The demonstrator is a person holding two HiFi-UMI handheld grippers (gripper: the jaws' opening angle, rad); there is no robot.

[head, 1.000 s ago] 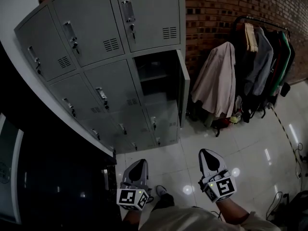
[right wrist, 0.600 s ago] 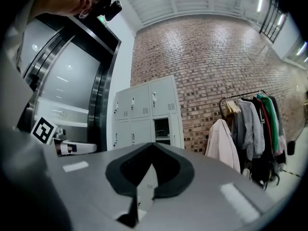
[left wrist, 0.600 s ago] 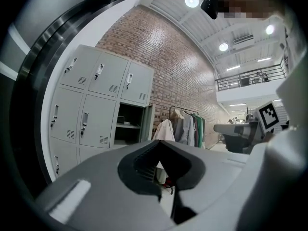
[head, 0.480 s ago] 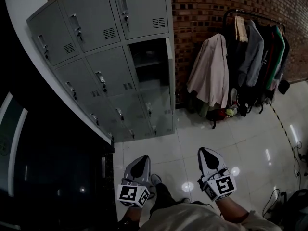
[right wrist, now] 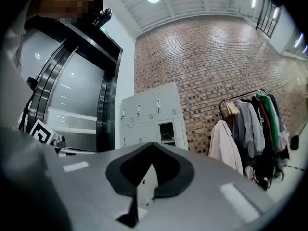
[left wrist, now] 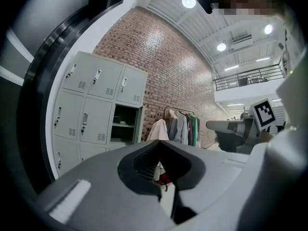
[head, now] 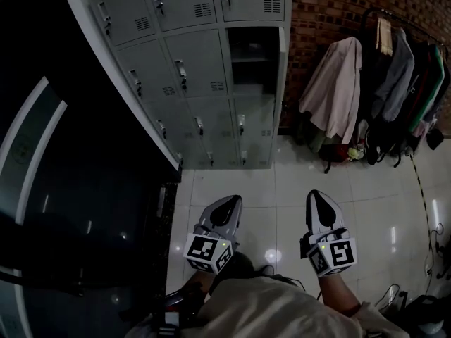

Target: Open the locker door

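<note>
Change: we've backed off the locker bank point(head: 197, 65) | locker door point(head: 282, 69) stays open, right column | left gripper point(head: 227, 204), right gripper point(head: 318, 197) pinched closed, empty | task looks done

Lockers point(head: 197, 55): grey painted metal, matt. Floor point(head: 282, 182): glossy tiles w/ light reflections. Wall point(head: 331, 5): rough brick. Coats point(head: 335, 83): soft cloth. Dark panel point(head: 84, 210): glossy.

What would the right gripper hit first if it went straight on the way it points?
Probably the grey locker bank; only floor lies before it, though depth is unclear.
</note>
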